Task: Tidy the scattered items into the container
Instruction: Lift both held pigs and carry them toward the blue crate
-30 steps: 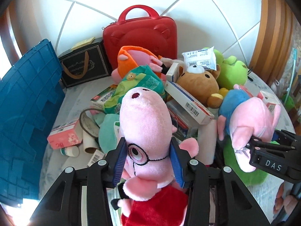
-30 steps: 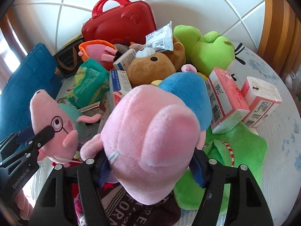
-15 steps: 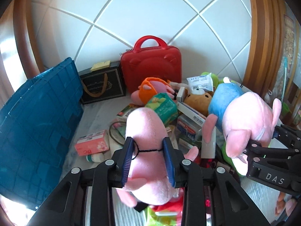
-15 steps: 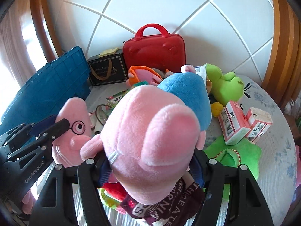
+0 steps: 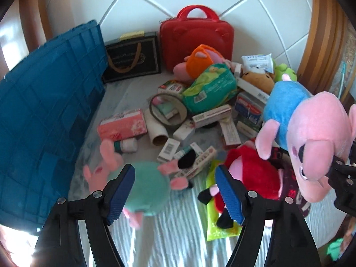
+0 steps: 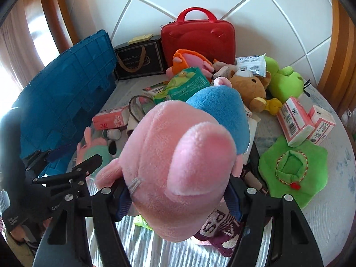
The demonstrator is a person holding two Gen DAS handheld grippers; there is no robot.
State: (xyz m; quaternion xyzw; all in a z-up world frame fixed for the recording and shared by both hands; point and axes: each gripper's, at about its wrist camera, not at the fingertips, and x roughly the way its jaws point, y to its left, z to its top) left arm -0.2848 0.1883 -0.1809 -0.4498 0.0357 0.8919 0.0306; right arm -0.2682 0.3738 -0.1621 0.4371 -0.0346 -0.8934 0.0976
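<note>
My left gripper (image 5: 174,191) is open and holds nothing. A pink pig plush in a teal dress (image 5: 144,189) is blurred just below its jaws, beside the blue crate (image 5: 44,111). My right gripper (image 6: 178,202) is shut on a pink pig plush in a blue shirt (image 6: 178,166), held in the air; it also shows in the left wrist view (image 5: 311,138). The crate stands at the left in the right wrist view too (image 6: 62,106). A pig plush in a red dress (image 5: 249,178) lies on the table.
A red case (image 6: 198,37) and a black gift bag (image 6: 139,60) stand against the wall. A heap of boxes, a green pack (image 5: 209,89), a brown bear (image 6: 247,86), green plush (image 6: 284,80) and pink tissue boxes (image 6: 296,120) cover the table. A green hat (image 6: 291,171) lies at the right.
My left gripper has opened and let go of the pig with glasses, which drops by the crate. Both grippers have risen and pulled back. The right still holds its pig.
</note>
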